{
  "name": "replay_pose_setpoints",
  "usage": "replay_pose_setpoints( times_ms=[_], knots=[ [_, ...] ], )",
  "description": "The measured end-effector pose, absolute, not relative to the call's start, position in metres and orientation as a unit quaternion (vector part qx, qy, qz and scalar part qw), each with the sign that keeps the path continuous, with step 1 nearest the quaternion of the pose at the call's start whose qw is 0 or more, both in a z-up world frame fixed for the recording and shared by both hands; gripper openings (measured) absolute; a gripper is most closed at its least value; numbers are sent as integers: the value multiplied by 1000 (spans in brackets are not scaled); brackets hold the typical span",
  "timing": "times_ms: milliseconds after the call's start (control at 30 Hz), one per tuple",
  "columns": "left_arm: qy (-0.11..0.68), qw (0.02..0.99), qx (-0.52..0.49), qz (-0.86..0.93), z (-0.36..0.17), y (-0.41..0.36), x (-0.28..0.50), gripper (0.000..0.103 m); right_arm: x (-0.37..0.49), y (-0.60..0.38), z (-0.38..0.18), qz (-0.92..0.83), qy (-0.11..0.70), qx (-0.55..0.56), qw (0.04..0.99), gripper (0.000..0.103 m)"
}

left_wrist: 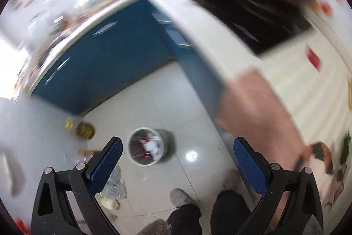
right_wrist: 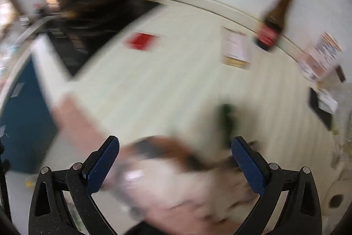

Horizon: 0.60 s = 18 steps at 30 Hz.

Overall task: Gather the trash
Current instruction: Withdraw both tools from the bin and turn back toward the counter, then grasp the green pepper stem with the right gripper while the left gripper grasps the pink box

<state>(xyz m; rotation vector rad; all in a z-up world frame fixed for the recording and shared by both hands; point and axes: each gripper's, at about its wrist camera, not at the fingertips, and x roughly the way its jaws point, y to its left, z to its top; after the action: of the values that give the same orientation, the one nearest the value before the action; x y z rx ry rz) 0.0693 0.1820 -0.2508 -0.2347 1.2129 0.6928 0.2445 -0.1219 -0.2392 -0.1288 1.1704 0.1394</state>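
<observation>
- In the left wrist view, my left gripper [left_wrist: 177, 165] is spread wide and holds nothing. It hangs in the air above the floor [left_wrist: 154, 98].
- Far below it stands the white bin [left_wrist: 147, 147]. I can see red and white trash already inside it.
- More trash lies on the floor to the left of the bin: a brown and yellow wrapper [left_wrist: 84, 129] and a clear plastic bag [left_wrist: 114, 187] close to my left finger in the picture.
- The blue cabinet [left_wrist: 105, 58] stands behind the bin, and the cream counter [left_wrist: 220, 41] runs along the right side.
- In the right wrist view, my right gripper [right_wrist: 175, 165] is also spread wide. It is over the counter, and the picture is very blurry.
- A crumpled wrapper [right_wrist: 167, 169], pale with brown and orange bits, lies between the two fingers. I cannot tell if the fingers touch it; they are not pinching it.
- Farther off on the counter are a red packet [right_wrist: 143, 40], a brown bottle [right_wrist: 276, 19] and a dark green scrap [right_wrist: 228, 118].
- I think I am at the step of reaching for a piece of trash on the counter.
- Next I should slow down, get the wrapper right between the fingers, squeeze, and then carry it over to the bin.
</observation>
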Motion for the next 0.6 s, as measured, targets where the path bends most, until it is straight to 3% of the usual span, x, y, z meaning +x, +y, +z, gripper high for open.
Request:
replay_pose_setpoints(
  times_ms=[100,167,200,233,267,333,600],
  knots=[
    [590,761,-63,262,-277,127,141,103,283,-157,-281,40,588,-61,805,101],
    [600,764,-38,236,-287,97,174,103,299,-169,-302,36,604,-62,794,90],
    [605,764,-26,223,-290,83,191,103,307,-176,-314,34,614,-61,787,77],
    [608,765,-17,212,-291,69,203,103,309,-180,-323,35,621,-59,781,56],
    [611,766,-8,200,-292,57,215,103,307,-179,-331,36,623,-56,779,55],
    [619,766,16,172,-293,29,240,103,308,-191,-327,46,608,-38,792,28],
    [631,771,74,50,-298,-101,351,103,327,-314,-306,-36,585,60,808,28]
  ],
)
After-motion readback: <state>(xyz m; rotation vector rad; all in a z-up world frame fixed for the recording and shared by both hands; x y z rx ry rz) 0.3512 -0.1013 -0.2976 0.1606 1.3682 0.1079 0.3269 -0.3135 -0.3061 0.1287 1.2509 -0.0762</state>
